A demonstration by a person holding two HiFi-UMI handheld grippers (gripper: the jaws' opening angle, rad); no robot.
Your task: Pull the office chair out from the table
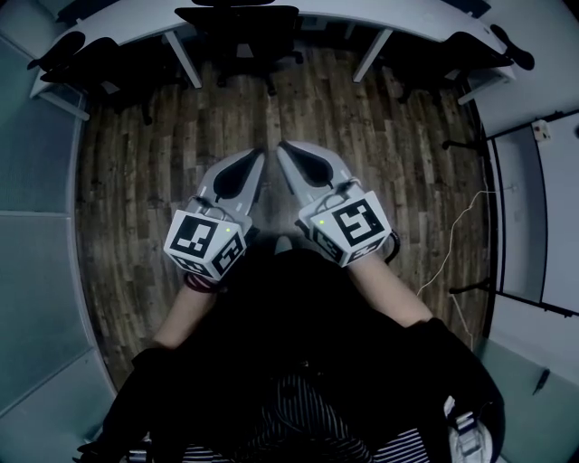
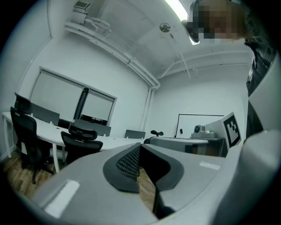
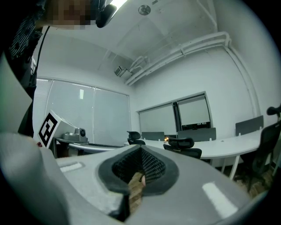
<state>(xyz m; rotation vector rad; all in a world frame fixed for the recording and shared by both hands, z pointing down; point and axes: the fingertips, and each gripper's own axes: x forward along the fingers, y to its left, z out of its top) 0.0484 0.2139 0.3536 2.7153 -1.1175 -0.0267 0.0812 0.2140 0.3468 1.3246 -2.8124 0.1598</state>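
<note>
A black office chair [image 1: 237, 32] stands tucked under the curved white table [image 1: 398, 16] at the far end of the wooden floor. Both grippers are held side by side in front of the person, level and pointing toward it, well short of it. My left gripper [image 1: 261, 155] is shut with nothing between its jaws. My right gripper [image 1: 280, 146] is shut too, and empty. The left gripper view shows its closed jaws [image 2: 139, 147] with the chair [image 2: 81, 140] ahead to the left. In the right gripper view the closed tips [image 3: 140, 149] sit just left of the chair [image 3: 184, 147].
More black chairs stand at the table's left end [image 1: 81, 59] and right end [image 1: 457, 54]. A thin cable [image 1: 461, 235] trails over the floor at the right. Glass panels line the left side [image 1: 36, 181]. A whiteboard [image 2: 197, 123] hangs on the far wall.
</note>
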